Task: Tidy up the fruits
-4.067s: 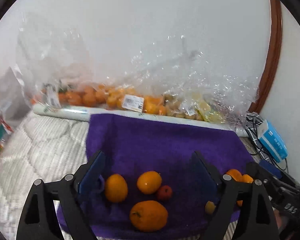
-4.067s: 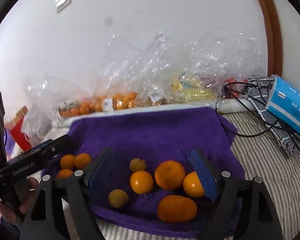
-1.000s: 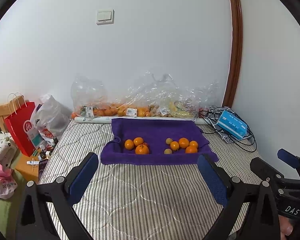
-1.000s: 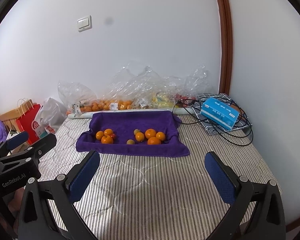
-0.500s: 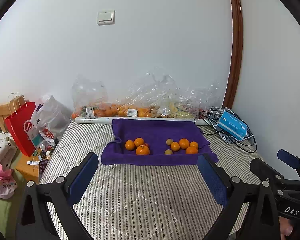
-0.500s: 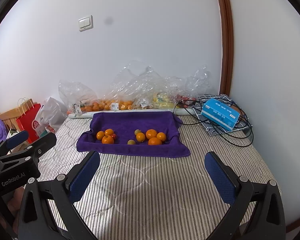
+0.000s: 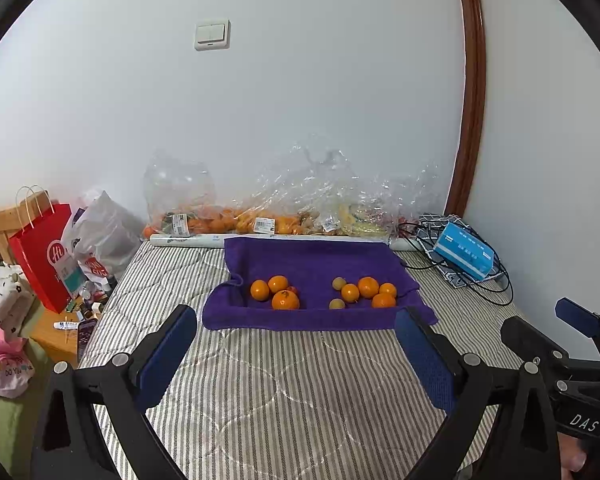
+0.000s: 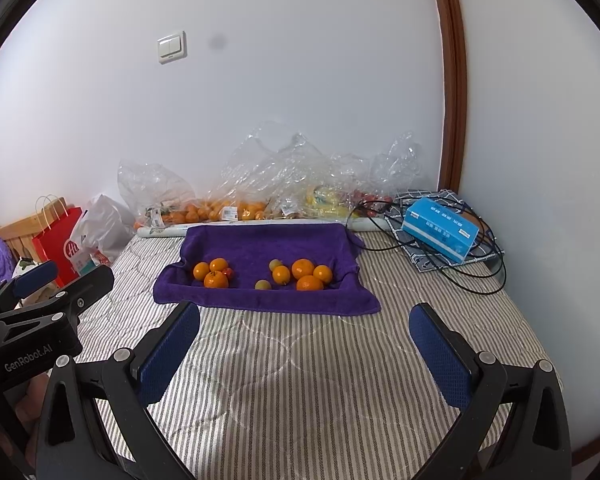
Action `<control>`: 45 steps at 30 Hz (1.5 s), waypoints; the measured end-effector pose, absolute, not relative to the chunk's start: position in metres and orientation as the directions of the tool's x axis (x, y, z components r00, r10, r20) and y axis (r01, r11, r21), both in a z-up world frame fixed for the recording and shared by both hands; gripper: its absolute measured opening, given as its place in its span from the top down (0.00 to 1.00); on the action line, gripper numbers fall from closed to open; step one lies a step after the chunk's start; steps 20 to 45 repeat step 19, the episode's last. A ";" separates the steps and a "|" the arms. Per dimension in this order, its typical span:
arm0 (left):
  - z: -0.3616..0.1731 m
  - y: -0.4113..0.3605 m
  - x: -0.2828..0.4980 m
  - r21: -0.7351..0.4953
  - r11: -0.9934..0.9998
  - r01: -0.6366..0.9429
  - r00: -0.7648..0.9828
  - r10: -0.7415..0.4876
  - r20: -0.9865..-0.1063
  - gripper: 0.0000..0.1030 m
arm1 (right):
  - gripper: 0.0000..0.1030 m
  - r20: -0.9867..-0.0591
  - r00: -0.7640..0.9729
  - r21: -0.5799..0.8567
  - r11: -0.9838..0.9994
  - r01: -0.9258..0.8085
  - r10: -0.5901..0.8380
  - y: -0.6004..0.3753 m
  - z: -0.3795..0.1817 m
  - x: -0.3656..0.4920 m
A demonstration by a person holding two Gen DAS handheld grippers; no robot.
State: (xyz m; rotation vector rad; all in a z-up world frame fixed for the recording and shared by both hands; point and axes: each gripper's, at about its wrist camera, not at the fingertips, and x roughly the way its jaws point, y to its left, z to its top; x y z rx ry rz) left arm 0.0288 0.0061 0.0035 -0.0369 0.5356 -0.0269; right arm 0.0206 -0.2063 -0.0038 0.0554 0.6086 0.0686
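Round orange fruits (image 7: 285, 300) grouped on purple terry towel (image 7: 312, 256), atop striped bed (image 7: 300, 392). Left claw (image 7: 296, 354), right claw (image 8: 304, 354): wide, empty, well short of towel. Risk: fruit rolling off soft towel edge if nudged.

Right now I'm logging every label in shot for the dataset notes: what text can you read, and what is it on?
"GenRobot.AI": on the left hand-held gripper.
"DAS": on the right hand-held gripper.
"Hi": white logo on the red paper bag.
Blue box: white print, too small to read.
Price stickers on the fruit bags: too blurred to read.
Grey plastic bag: red print, unreadable.
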 end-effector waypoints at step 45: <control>0.005 0.006 0.028 -0.046 0.999 0.026 0.861 -0.046 -0.507 0.03 | 0.00 -0.559 0.824 0.071 0.996 -0.056 0.086 -0.207 0.000 0.016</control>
